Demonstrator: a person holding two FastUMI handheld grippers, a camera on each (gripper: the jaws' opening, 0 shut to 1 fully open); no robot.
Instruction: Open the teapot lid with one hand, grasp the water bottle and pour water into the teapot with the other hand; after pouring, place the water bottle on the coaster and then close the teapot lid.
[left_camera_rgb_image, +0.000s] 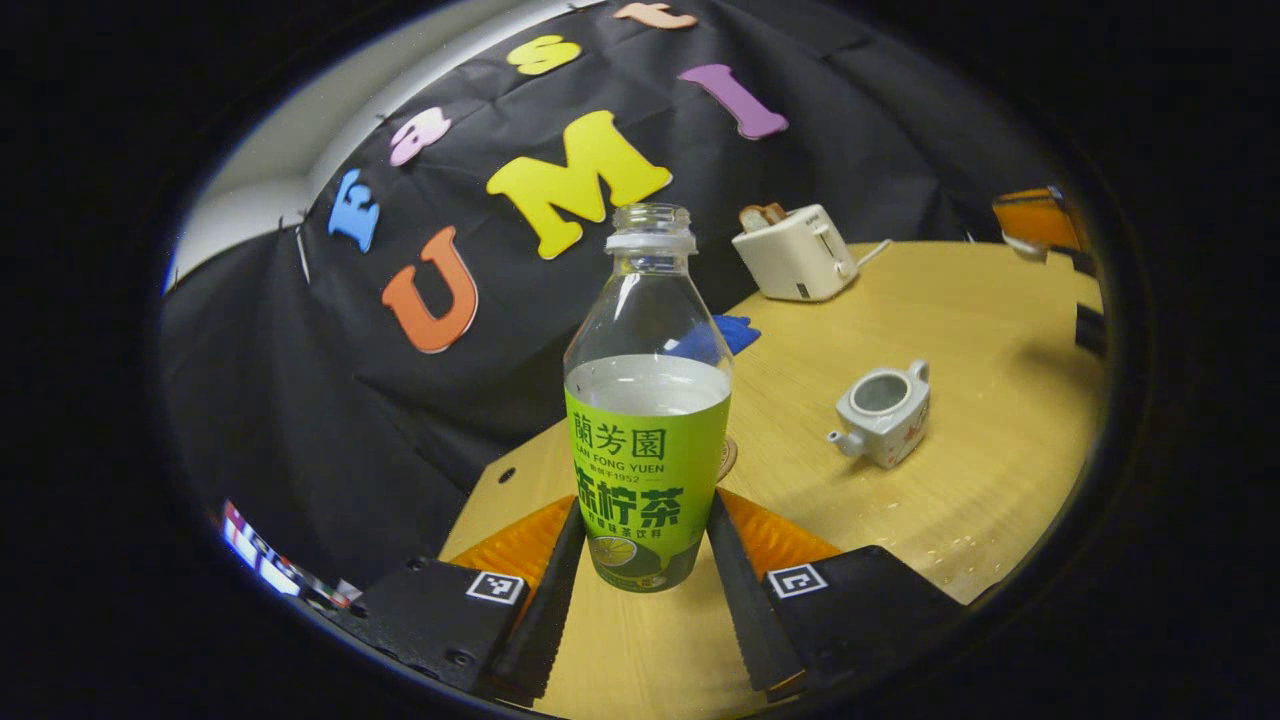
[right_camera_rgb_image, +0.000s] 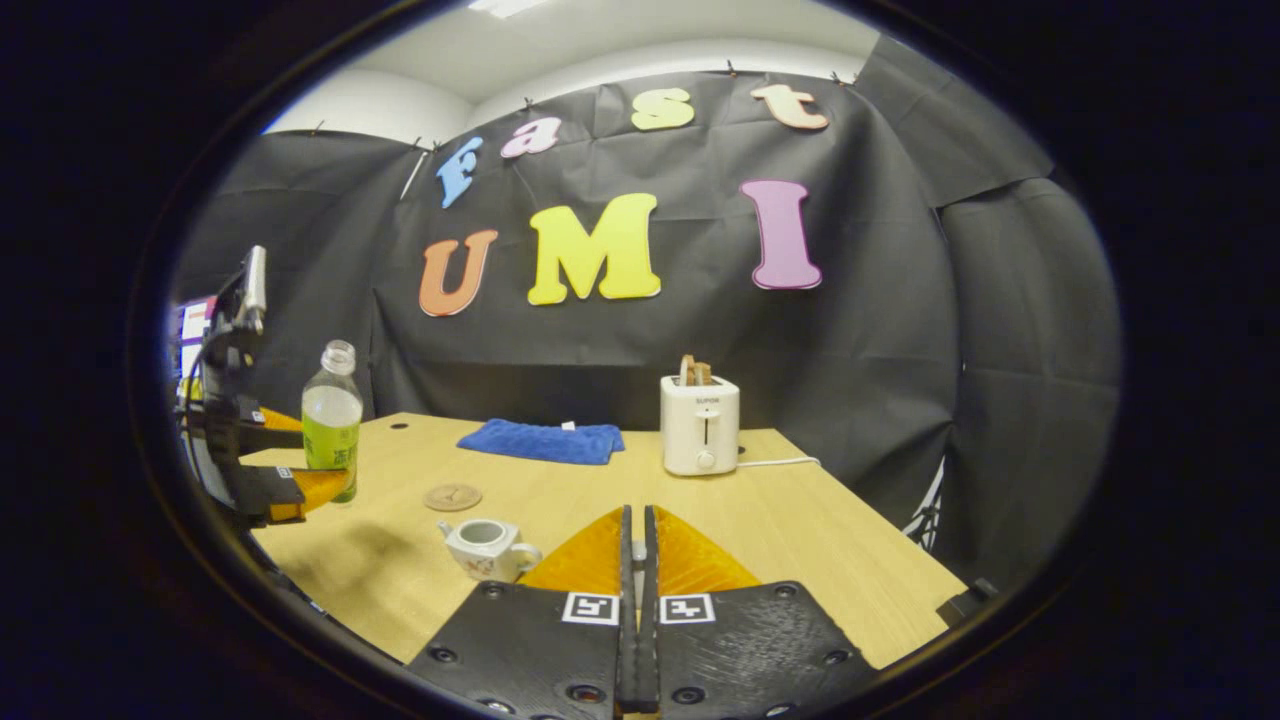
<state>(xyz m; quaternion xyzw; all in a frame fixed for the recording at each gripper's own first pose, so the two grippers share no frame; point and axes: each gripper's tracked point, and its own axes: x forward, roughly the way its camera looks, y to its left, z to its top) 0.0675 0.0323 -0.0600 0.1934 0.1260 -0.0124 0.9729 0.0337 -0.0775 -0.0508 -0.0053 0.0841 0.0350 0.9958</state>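
— Green-labelled water bottle (left_camera_rgb_image: 647, 420), upright, neck straight up, cap off, roughly half full; base seemingly down on the wooden table (left_camera_rgb_image: 980, 330).
— Fingers?
— Left gripper (left_camera_rgb_image: 645, 508) spread to the bottle's width, one finger flanking each side of the label, low down. Touching or just off it; cannot tell whether pressing.
— Beyond the bottle?
— Coaster (right_camera_rgb_image: 452, 497) just beside the bottle, on its teapot side, apart from the base. Teapot (left_camera_rgb_image: 882, 412) farther out the same way, lid off, mouth open upward, spout turned toward the bottle's side.
— Other hand?
— Right gripper (right_camera_rgb_image: 637, 515) well apart from the bottle, past the teapot, fingers closed together; nothing legible between them.
— Nearer arm, then?
— Left, plainly. Probably a squeeze and lift along that vertical axis, then either a swing over to the teapot's mouth or a short hop onto the coaster. Cannot judge which from the water level alone.
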